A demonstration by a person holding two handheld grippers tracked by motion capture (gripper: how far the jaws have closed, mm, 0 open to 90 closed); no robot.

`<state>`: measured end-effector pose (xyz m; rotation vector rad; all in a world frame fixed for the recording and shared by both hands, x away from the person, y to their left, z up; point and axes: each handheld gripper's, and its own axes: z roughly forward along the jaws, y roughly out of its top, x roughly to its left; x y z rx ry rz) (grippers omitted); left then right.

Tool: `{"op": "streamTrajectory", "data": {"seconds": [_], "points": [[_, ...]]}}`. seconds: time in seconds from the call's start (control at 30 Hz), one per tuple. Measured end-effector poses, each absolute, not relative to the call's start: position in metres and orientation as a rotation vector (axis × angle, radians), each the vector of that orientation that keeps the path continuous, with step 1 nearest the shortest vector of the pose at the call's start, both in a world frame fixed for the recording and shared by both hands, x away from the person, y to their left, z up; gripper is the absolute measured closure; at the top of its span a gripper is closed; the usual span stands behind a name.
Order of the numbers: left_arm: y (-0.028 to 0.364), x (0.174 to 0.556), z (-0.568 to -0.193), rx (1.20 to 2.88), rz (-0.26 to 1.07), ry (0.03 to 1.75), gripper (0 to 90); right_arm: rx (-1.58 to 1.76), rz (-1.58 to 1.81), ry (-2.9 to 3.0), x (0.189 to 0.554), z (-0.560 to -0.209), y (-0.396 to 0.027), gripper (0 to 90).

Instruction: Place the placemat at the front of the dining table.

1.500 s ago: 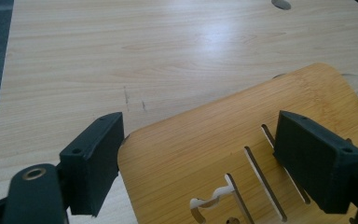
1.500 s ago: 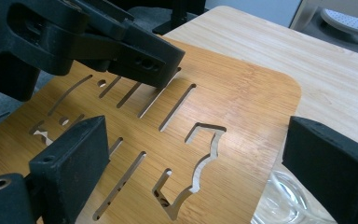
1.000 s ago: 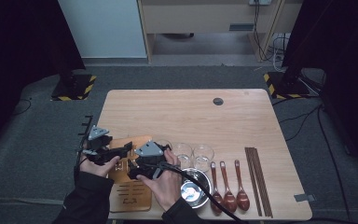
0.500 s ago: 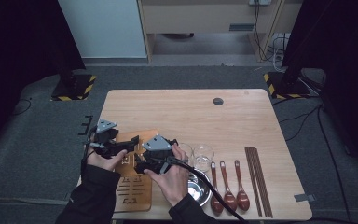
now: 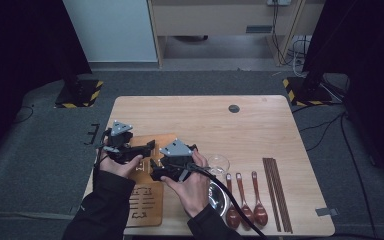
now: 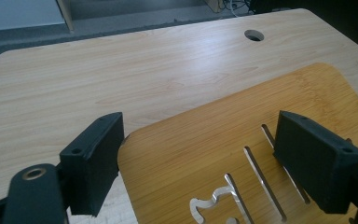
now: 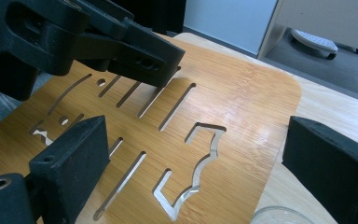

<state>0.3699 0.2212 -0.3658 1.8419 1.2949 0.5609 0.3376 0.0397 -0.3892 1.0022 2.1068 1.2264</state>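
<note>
Both grippers, left gripper and right gripper, hover over the slotted wooden board at the table's seven o'clock; spoons at five.

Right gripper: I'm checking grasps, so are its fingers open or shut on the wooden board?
Open. In its own view the right gripper has its fingers wide apart above the wooden board, gripping nothing.

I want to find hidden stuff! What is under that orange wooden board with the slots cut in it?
Under the orange bamboo board with cut-out slots lies the pale wooden table. Its slots show something pale beneath. Whatever else sits under the solid wood stays hidden.
</note>
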Motion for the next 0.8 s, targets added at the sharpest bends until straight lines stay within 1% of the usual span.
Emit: {"op": "streamTrajectory", "data": {"seconds": [0.8], "points": [[0.186,0.387,-0.352,1.854,0.566,1.247,16.6,1.023,1.219,2.066,0.348,-0.378,0.008,7.4]]}}
